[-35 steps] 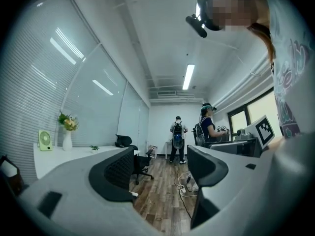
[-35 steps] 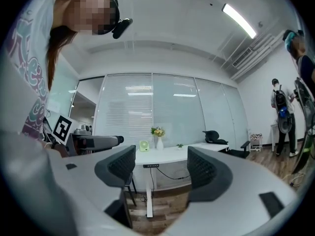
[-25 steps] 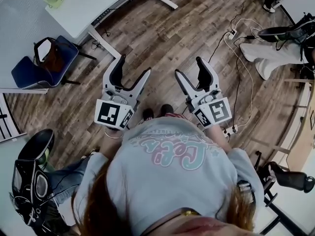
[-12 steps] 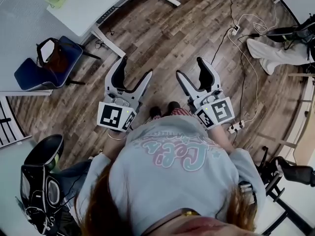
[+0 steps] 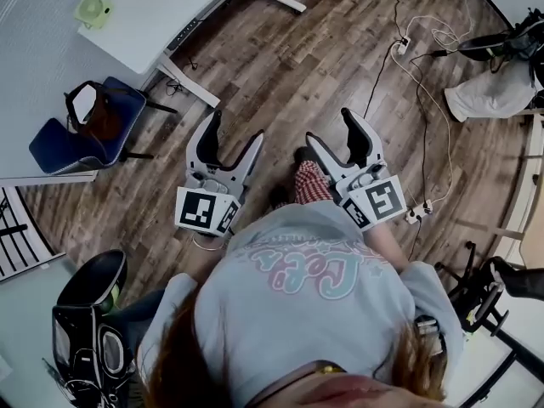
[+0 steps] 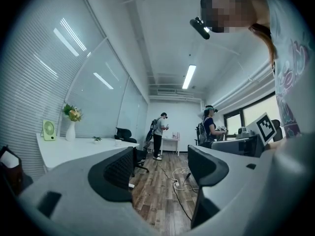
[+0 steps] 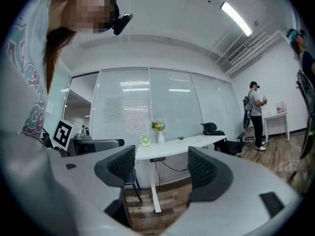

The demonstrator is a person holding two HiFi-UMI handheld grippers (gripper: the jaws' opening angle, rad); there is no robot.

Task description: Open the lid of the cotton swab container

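No cotton swab container shows in any view. In the head view my left gripper [image 5: 234,130] and right gripper [image 5: 330,127] are held side by side over a wooden floor, in front of the person's body. Both are open with nothing between their jaws. The left gripper view looks past its open gripper [image 6: 160,163] down a long room. The right gripper view looks past its open gripper [image 7: 160,170] at a white desk [image 7: 172,146] with a small green fan [image 7: 145,140] and a vase of flowers [image 7: 159,132].
The white desk [image 5: 161,15] stands ahead to the left with the green fan [image 5: 92,9] on it. A blue chair [image 5: 72,134] is at the left and a black chair [image 5: 89,283] at the lower left. Cables and a power strip [image 5: 416,215] lie on the floor at the right. Two people [image 6: 158,135] stand far down the room.
The person has stepped forward, a plaid-trousered leg now showing between the grippers. The desk and blue chair have slid slightly down the head view. Both grippers stay open.
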